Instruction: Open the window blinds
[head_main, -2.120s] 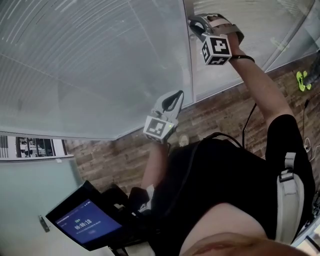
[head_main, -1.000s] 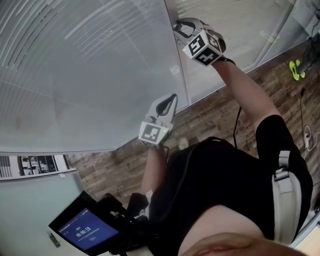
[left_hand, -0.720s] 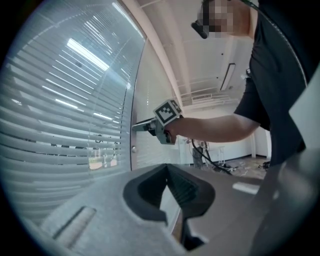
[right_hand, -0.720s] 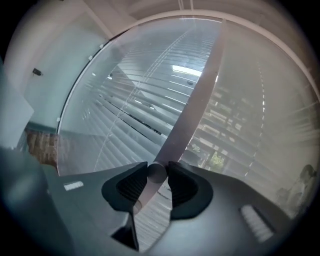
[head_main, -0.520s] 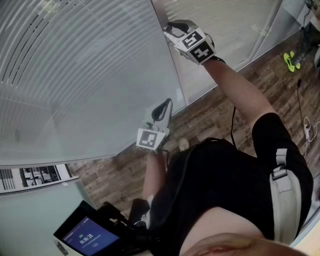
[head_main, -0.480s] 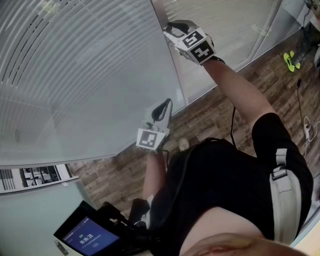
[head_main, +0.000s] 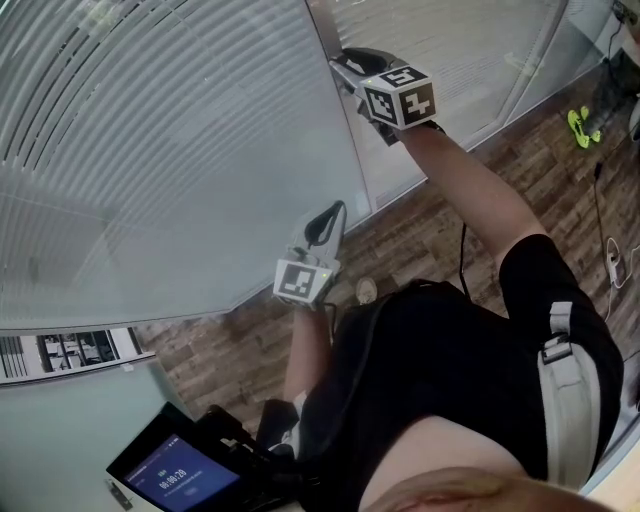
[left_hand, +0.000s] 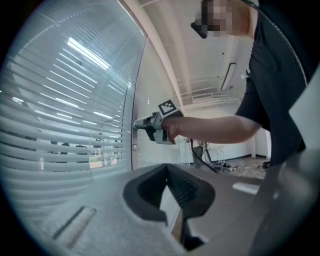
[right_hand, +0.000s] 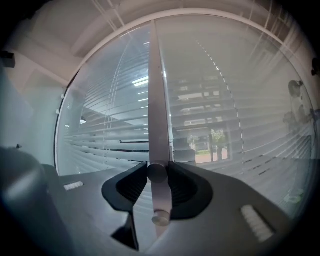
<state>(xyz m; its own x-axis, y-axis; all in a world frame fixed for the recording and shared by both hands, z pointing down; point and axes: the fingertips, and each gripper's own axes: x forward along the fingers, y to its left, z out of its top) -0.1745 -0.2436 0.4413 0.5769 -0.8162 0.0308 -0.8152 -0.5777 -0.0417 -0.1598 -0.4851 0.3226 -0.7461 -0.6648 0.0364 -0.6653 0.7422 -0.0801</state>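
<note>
window blinds (head_main: 150, 170) behind glass, slats running level on both sides of a grey upright post (right_hand: 156, 110).
right gripper (head_main: 345, 66) pinches a round knob (right_hand: 156, 173) on that post, at the blinds' edge; left gripper (head_main: 333, 212) hovers lower near the glass, jaws pressed together, empty.

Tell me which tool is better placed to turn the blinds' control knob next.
Right. The right tool is clamped on the round knob on the window frame between the blinds. The left tool hangs lower, jaws together and empty, clear of that knob.
</note>
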